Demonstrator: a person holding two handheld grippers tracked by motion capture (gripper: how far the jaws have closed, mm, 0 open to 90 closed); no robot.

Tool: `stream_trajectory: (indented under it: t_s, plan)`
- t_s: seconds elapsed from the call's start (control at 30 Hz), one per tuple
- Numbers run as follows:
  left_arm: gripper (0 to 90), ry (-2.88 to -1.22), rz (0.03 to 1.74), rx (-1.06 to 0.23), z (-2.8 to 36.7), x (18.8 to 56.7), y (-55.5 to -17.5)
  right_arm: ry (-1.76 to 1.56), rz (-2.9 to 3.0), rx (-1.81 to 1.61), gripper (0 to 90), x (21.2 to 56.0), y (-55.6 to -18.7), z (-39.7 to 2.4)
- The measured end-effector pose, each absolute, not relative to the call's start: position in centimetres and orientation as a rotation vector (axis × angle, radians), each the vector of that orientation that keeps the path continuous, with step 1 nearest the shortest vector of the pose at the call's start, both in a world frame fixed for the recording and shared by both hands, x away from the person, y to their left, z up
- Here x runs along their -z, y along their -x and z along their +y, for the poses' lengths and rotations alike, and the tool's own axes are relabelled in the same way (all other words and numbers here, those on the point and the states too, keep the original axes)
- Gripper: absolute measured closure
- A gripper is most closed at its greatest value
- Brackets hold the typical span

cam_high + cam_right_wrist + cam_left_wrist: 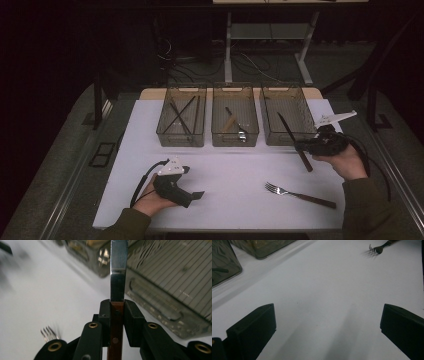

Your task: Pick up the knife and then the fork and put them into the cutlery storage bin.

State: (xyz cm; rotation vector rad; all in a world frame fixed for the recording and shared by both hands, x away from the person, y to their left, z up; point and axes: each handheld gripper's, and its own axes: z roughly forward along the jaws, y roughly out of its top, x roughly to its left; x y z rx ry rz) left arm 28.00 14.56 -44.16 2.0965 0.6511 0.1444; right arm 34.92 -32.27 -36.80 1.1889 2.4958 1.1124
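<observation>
Gripping the knife [117,285] by its brown handle, my right gripper [117,312] has both pads pressed against the wood, 1 on each side, and the steel blade runs straight up from the jaws toward 12 o'clock in the right gripper view. In the high view that gripper [306,146] sits at about 3 o'clock on the white mat [230,175], and the knife [294,141] slants through it, blade tip at 11 o'clock over the near wall of the right bin [285,116], handle end at 5 o'clock above the mat. My right hand [345,161] holds the gripper body just off the mat's right edge.

My left gripper [196,196] rests at 7 o'clock on the mat, jaws pointing toward 3 o'clock. Its 2 jaws stand wide apart in the left gripper view, with bare mat between them.

The fork [299,194] lies flat on the mat at 4 o'clock, tines toward 9 o'clock, well apart from both grippers; its tines [374,249] show at 1 o'clock in the left gripper view.

3 clear bins stand side by side at 12 o'clock. The left bin [181,116] holds dark sticks, the middle bin [235,115] holds a few utensils.
</observation>
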Motion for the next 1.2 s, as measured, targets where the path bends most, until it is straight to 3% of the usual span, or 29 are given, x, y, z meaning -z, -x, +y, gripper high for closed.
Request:
stream_trajectory:
  t_s: [0.6,0.97,1.2]
  plan:
    - [0.0,-2.098,0.651,-0.175,15.1,44.1,-28.1,-1.238,2.013,-1.456,77.3,34.9,-36.8,-34.6]
    - [0.0,-2.096,0.628,-0.213,15.4,44.1,-28.1,-1.238,1.903,-1.381,77.3,33.0,-40.3,-34.0]
    - [0.0,-2.072,0.633,-0.209,15.6,44.4,-28.2,-1.293,1.968,-1.23,77.3,35.2,-43.2,-33.9]
